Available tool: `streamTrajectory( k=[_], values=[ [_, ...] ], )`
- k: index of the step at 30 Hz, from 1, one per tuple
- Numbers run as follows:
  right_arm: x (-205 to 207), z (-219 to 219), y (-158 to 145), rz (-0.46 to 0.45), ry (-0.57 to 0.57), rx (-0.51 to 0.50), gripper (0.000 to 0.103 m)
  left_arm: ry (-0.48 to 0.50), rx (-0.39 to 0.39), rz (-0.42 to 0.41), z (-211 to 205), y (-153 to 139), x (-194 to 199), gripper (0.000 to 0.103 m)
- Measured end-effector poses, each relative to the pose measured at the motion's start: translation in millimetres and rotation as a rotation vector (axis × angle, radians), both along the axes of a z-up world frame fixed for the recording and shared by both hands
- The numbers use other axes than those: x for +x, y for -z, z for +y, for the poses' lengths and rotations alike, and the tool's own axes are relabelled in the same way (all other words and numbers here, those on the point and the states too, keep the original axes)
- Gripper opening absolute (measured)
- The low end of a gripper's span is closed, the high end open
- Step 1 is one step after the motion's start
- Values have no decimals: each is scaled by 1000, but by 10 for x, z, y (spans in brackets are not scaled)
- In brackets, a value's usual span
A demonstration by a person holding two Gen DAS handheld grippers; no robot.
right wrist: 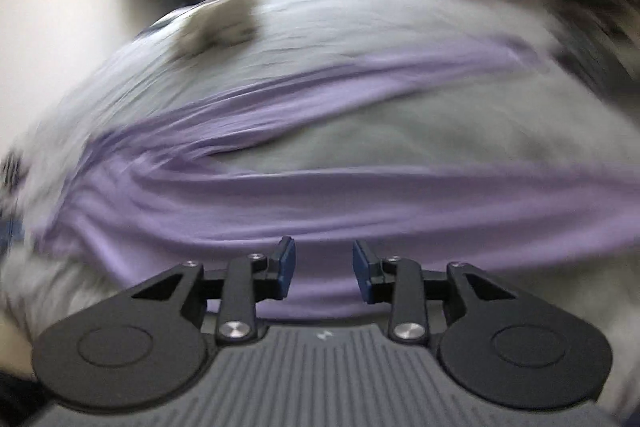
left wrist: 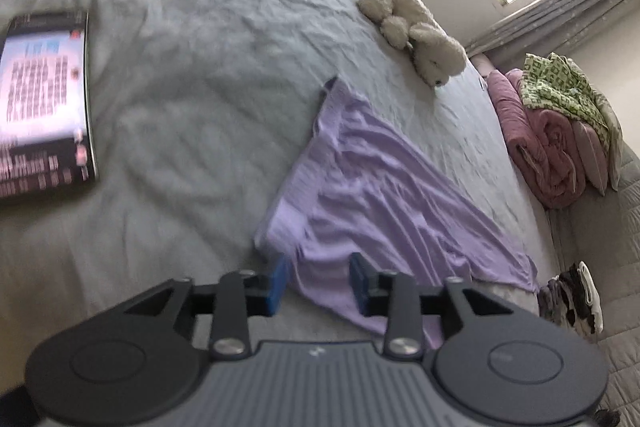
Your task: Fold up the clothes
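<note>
left tongs (left wrist: 318, 285) open, empty | right tongs (right wrist: 324, 269) open, empty | lilac garment (right wrist: 280, 203) motion-blurred, edges cut off

On the bed (left wrist: 200, 87) before you, the garment (left wrist: 372, 195) lies spread to the right of centre, its near edge under your left gripper (left wrist: 320, 285). Beyond it, a soft toy (left wrist: 416, 31) rests near the bed's far right edge. A tablet (left wrist: 44, 99) lies on the bed well to the left. Rolled bedding (left wrist: 548, 131) sits stacked off the bed's right side. Your right gripper (right wrist: 324, 269) hangs over the garment (right wrist: 320, 195); that view is blurred, so contact appears unlikely but cannot be confirmed.
</note>
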State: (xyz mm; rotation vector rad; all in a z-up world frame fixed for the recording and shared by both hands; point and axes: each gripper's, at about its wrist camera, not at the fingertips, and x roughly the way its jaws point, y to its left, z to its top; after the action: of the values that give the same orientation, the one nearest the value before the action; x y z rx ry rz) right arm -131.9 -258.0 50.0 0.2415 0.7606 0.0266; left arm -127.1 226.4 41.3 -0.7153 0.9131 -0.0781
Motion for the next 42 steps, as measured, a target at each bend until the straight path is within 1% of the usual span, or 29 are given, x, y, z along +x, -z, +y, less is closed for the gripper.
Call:
streamTrajectory(
  k=[2,4,7,8,9,11,13,15,16,18,19,21,22,23,24,25,26,31,33,37,38,40,42],
  values=[
    [-83,-351,12,27,130,68,36,7,11,19,-98,88,-2,47],
    [-175,-647,-32,37,263,113,36,-2,44,17,-150,140,26,49],
    [-370,-1147,-45,32,489,236,36,-34,55,8,-160,195,67,50],
    [-444,-1281,-41,16,563,269,36,-41,57,2,-167,199,67,50],
    [-518,-1415,-38,0,638,303,39,-46,63,-2,-173,201,65,50],
    [-666,-1682,-31,-32,787,369,39,-56,74,-11,-186,204,60,50],
    [-750,-1844,-50,-67,870,324,39,-64,90,-20,-200,200,65,47],
    [-840,-2045,8,-86,926,362,39,-69,107,-28,-218,191,72,46],
    [-869,-2115,53,-89,932,379,39,-73,118,-31,-232,185,77,44],
    [-887,-2228,131,-88,927,398,38,-83,148,-37,-250,180,93,33],
    [-876,-2272,163,-86,917,399,35,-89,156,-35,-254,187,100,31],
    [-799,-2271,197,-86,896,369,32,-97,169,-28,-253,197,108,16],
    [-778,-2267,198,-94,884,368,32,-100,171,-25,-247,201,109,12],
    [-757,-2262,200,-101,871,367,26,-102,167,-23,-234,205,107,10],
    [-664,-2263,209,-101,847,363,12,-104,163,-21,-220,209,105,9],
    [-613,-2265,209,-89,821,353,8,-106,159,-20,-207,210,103,8],
    [-546,-2277,198,-83,803,342,7,-106,155,-22,-197,206,102,8],
    [-296,-2265,43,-60,750,244,7,-105,162,-32,-189,165,114,8],
    [-180,-2235,-18,-45,711,196,13,-101,161,-28,-192,162,134,8],
    [85,-2211,-29,29,629,126,13,-95,162,-21,-207,165,168,8],
    [169,-2220,14,55,599,130,13,-93,163,-19,-212,166,176,8],
    [207,-2254,66,76,599,140,13,-91,164,-16,-218,169,189,8],
    [100,-2295,45,43,600,186,15,-92,160,-13,-209,176,195,8]
  ],
)
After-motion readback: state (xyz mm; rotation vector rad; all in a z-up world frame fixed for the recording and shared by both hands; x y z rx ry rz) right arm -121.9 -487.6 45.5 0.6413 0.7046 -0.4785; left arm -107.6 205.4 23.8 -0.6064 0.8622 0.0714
